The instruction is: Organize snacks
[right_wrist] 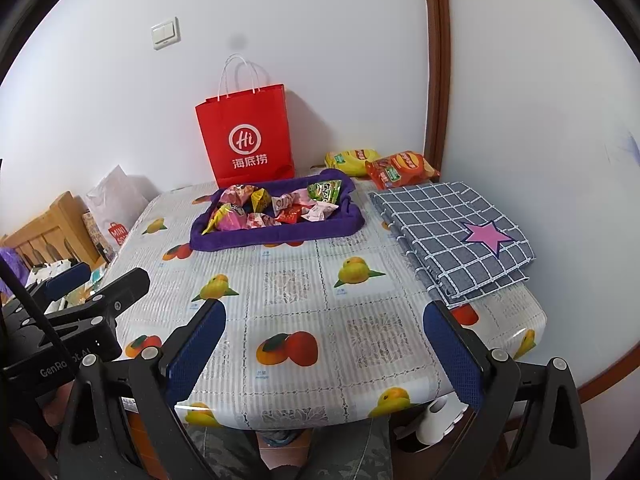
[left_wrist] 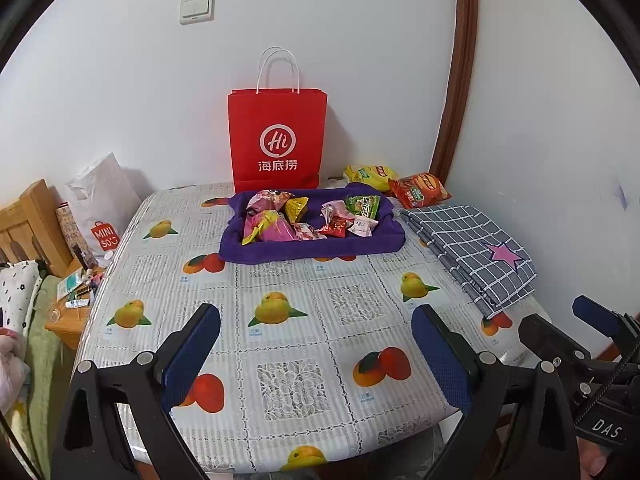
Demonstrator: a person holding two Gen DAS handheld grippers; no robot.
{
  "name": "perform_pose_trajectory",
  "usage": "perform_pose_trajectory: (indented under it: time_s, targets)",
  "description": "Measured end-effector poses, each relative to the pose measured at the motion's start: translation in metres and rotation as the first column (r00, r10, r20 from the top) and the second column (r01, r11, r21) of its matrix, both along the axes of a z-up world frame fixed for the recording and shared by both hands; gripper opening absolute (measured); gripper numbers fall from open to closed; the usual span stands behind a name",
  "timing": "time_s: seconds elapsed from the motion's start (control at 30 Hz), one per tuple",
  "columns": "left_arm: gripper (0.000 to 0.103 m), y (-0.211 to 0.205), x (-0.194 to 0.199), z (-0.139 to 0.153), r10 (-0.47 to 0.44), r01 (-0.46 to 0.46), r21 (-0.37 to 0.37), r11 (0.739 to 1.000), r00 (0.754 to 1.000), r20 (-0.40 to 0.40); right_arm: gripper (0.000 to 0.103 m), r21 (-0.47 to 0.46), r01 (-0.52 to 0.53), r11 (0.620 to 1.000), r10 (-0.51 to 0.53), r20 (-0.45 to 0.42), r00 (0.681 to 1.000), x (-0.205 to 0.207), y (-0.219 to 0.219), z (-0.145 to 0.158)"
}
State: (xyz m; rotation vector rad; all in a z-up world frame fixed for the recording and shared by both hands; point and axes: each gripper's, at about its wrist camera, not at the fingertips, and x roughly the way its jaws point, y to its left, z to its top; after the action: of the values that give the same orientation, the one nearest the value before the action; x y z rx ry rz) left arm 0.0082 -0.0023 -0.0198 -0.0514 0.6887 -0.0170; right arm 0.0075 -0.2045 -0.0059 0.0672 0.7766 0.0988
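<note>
The left gripper (left_wrist: 316,344) hangs over the near edge of the table (left_wrist: 280,360) with its blue-padded fingers spread wide and nothing between them, and the right gripper (right_wrist: 324,344) does the same beside it, equally released and empty; both point toward the far side of the table, which looks like a stance for surveying the layout rather than for handling anything. The small wrapped snacks (left_wrist: 308,216) lie heaped together in a purple tray (left_wrist: 256,250) lined or made of soft cloth, set near the back of the table, probably so loose packets stay corralled instead of sliding on the glossy fruit-print cover. Two larger packets, a yellow chip bag (left_wrist: 366,176) and a red chip bag (left_wrist: 420,190), lie outside the tray behind its right corner, close to the wall, likely because they are too bulky to share it. A red paper bag (left_wrist: 276,136) stands upright against the wall just behind the tray, handles up and mouth open, a plausible place snacks go into or come out of. A folded checked cloth (left_wrist: 468,248) with a pink star rests along the right edge, apart from the snacks. This arrangement suits either snacks gathered for sorting or snacks already sorted.
</note>
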Motion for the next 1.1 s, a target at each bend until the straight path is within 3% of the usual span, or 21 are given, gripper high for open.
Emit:
perform_pose_trajectory:
  time_s: [1.1]
  targets:
    - [0.097, 0.0004, -0.0005, -0.0042, -0.001, 0.001, -0.01, 1.0, 1.0, -0.015, 0.098, 0.001, -0.016, 1.0, 0.016, -0.006, 1.0, -0.0027, 0.0055, -0.0029]
